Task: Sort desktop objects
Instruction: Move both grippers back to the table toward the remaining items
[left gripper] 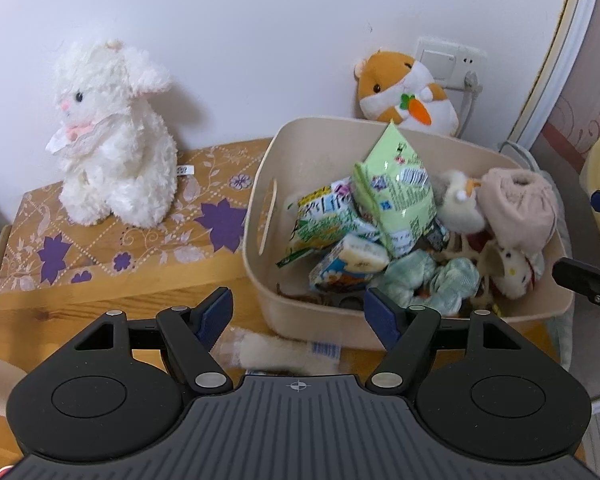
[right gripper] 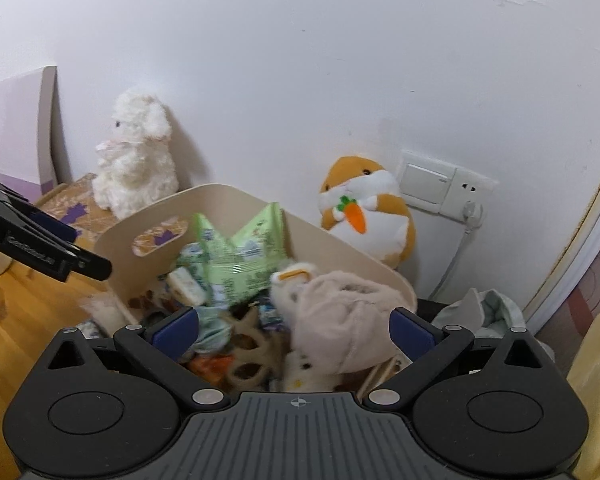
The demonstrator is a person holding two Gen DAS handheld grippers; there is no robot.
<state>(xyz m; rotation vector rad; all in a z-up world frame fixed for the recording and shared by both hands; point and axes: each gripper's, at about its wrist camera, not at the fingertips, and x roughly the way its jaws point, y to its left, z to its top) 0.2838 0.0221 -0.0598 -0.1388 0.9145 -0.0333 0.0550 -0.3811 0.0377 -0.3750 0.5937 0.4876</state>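
Beige bin on wooden surface, full of sorted items; both hand-held grippers wide open, empty.

Left wrist view: left hand-held gripper (left gripper: 298,318) jaws spread, nothing between the pads. Beige bin (left gripper: 260,216) sits just beyond, long axis running right and away. Green snack packet (left gripper: 396,196) stands upright, tip pointing up. Teal scrunchie (left gripper: 432,280) and pink cloth roll (left gripper: 516,204) lie inside. Blurred wrapped packet (left gripper: 276,350) lies on the surface (left gripper: 100,320), lengthwise left-right, against the bin's near wall. Right wrist view: right hand-held gripper (right gripper: 294,332) jaws fully spread, hovering over the bin (right gripper: 120,268), holding nothing. Pink cloth (right gripper: 340,320) sits below.
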